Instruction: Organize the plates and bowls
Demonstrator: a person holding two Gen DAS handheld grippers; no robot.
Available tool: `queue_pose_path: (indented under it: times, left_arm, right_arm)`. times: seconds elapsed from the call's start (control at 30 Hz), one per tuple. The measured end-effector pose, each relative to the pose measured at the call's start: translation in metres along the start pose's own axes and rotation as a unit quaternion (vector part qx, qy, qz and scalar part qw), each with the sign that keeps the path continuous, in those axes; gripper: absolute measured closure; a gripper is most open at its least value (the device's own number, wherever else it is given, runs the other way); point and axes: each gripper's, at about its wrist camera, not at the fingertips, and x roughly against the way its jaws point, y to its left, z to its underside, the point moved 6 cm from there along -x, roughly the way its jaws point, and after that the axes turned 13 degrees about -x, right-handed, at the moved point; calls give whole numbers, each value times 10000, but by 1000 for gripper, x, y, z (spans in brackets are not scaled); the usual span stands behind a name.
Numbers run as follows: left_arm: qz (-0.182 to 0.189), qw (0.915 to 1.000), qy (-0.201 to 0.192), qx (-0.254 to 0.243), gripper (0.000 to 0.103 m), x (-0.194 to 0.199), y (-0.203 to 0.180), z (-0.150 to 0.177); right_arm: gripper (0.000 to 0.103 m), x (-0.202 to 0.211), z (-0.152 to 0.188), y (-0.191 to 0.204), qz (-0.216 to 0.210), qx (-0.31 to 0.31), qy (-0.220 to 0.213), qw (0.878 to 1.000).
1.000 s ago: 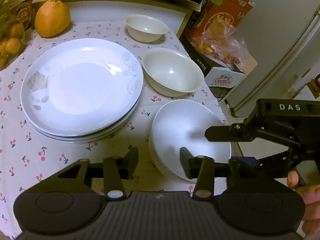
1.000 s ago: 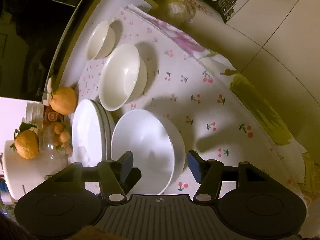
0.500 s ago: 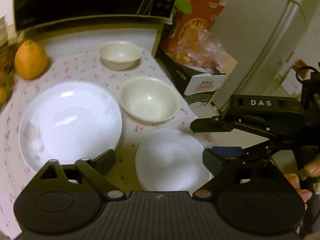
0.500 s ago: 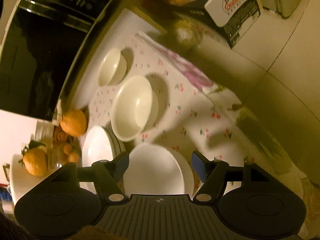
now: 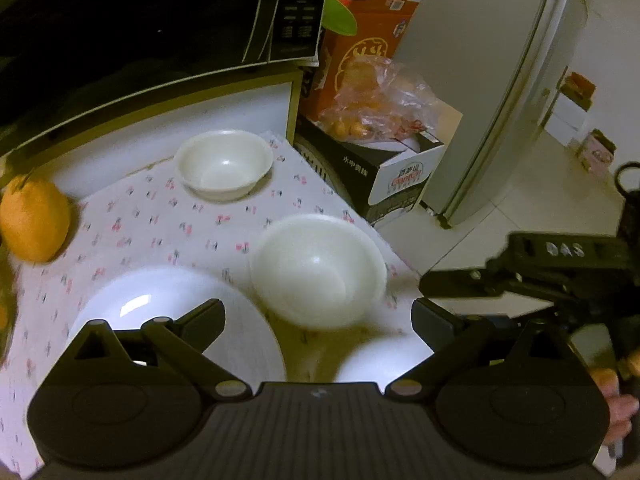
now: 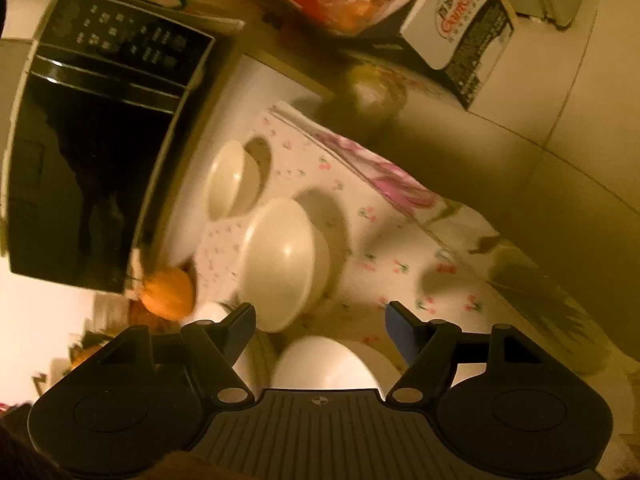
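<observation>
On the cloth-covered surface (image 5: 168, 216), the medium bowl (image 5: 318, 270) sits between the small bowl (image 5: 224, 164) and large bowl (image 6: 326, 364); rigid, glossy, breakable (likely slippery), it suits a rim grasp, both left gripper (image 5: 316, 316) and right gripper (image 6: 320, 320) spread empty.

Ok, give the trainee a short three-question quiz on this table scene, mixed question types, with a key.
1. True or false: the left tool is shut on a bowl.
2. Multiple choice: the small bowl stands closest to the A) microwave, B) fridge, C) stack of plates.
3. Fill in: the fruit at the table's far left edge is coloured ____.

Key:
1. False; both its fingers are spread wide with nothing between them, and so are those of the right tool.
2. A.
3. Orange.
</observation>
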Motion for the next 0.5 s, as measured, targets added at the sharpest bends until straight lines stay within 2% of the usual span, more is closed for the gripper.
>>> queue_pose_path:
  times: [0.07,0.17,0.3,0.43,0.5]
  left_arm:
    - [106,9999,-57,-45,6,-9,8,-10]
    - [323,9991,-158,-217,17,-20,19,-24]
    - [429,9980,-104,-462,28,-35,32,-34]
    - [795,9966,61,-185,37,-49,43,-32]
    - [949,9954,161,15,46,-56,48,-29]
  right_arm:
    - [30,-5,0,3,-39,5,-33,10000]
    - [30,-12,-2,5,-52,49,-113,9999]
    - [30,-11,-7,8,-154,222,-323,9991]
    - [31,-18,-8,6,-275,164,-261,9991]
    - [37,-23,-7,3,-354,-9,-178,9992]
